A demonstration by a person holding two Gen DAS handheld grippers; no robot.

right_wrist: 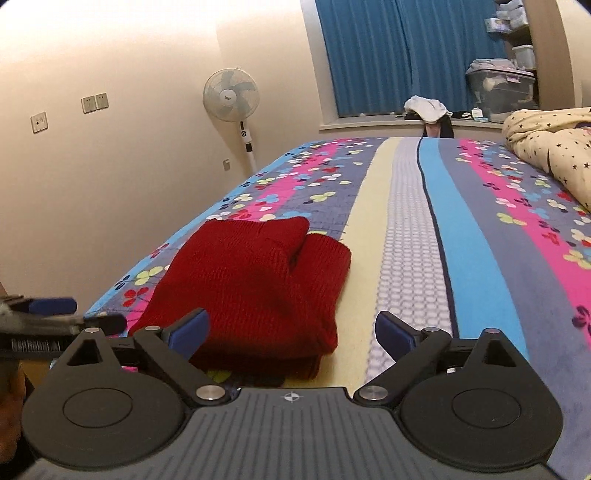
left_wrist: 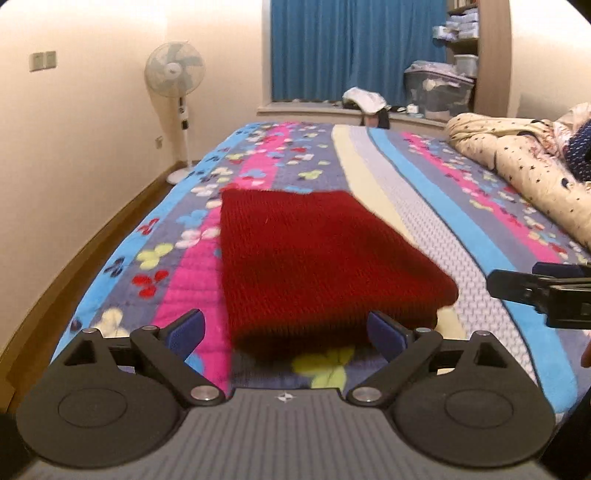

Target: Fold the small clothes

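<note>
One red knit [left_wrist: 317, 266] was seen, folded into a thick pad and laid flat on the quilt [left_wrist: 424, 206] near the bed's near edge. In the left wrist view it lay at 12 o'clock from the left gripper [left_wrist: 286, 332], its near end reaching in between the two blue pads without being touched by them. In the right wrist view the knit [right_wrist: 258, 280] lay at 11 o'clock from the right gripper [right_wrist: 291, 330], and two rounded lobes were shown at its far end, one overlapping the other.

Two grippers were counted. Both were held wide apart at the fingers, and nothing was gripped by either. The right gripper [left_wrist: 517, 291] was glimpsed at 3 o'clock in the left view, just beside the knit; how wide it stood could not be told from that view. The left gripper [right_wrist: 74, 317] appeared at 9 o'clock in the right view.

The quilt was striped lengthwise in blue, pink, grey and cream, with small clover shapes scattered over it. One star-printed duvet [left_wrist: 517, 158] was bunched at 2 o'clock.

One pedestal fan [left_wrist: 175, 74] stood against the cream wall at 10 o'clock. One blue curtain [left_wrist: 354, 48] was hung at 12 o'clock above a sill, where one white bundle [left_wrist: 364, 99] had been left. One clear storage bin [left_wrist: 439, 92] sat at 1 o'clock, beside shelves [left_wrist: 461, 33] filled with items too small to count.
</note>
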